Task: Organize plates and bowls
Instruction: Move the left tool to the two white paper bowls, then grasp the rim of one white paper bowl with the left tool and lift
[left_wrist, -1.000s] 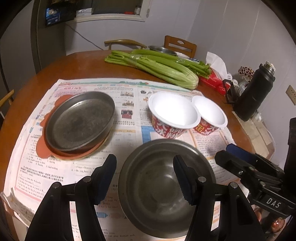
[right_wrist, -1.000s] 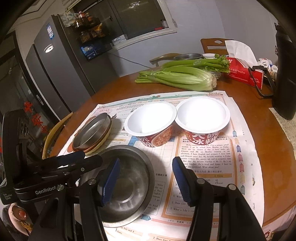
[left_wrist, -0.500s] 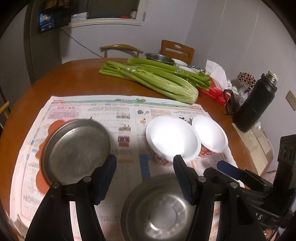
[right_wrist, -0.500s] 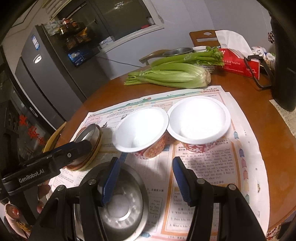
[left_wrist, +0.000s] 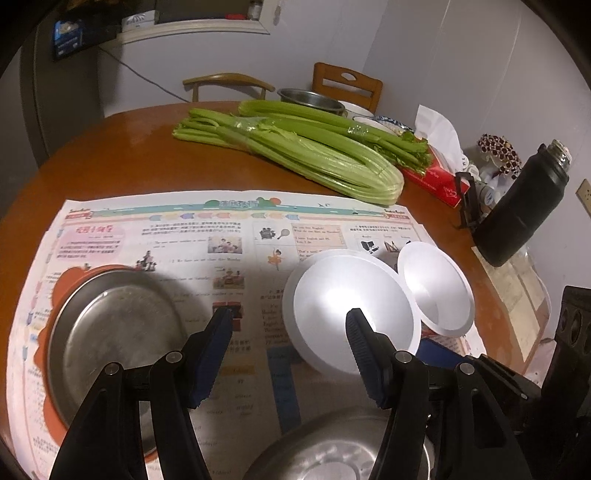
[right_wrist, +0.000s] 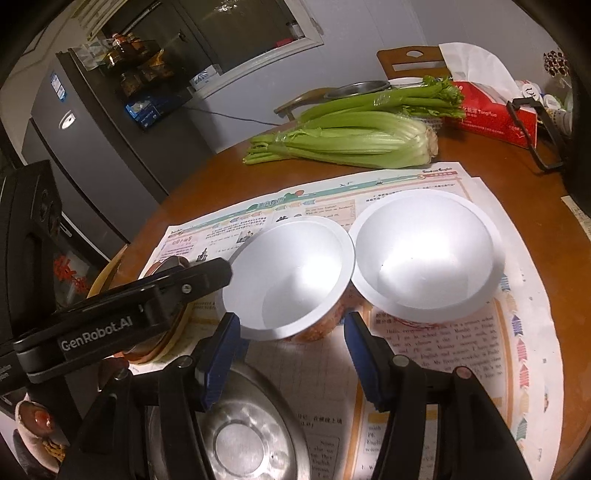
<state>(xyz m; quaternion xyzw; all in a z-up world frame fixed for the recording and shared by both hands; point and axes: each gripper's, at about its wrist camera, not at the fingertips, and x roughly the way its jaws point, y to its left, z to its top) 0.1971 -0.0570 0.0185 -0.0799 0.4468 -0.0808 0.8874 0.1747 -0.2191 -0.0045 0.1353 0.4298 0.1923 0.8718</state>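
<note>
Left gripper (left_wrist: 288, 325) jaws wide and empty, nearer white bowl (left_wrist: 347, 306) just beyond, right gripper (right_wrist: 291, 325) likewise, seemingly untouched.

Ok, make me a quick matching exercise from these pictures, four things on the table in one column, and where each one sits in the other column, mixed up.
Things:
1. celery
2. flat metal plate
3. black flask
4. two white paper bowls

Places:
A. side by side on the newspaper
B. on an orange mat
C. on bare wood beyond the newspaper
D. upright at the table's edge, off the newspaper

Pairs: 1-C, 2-B, 3-D, 4-A
</note>
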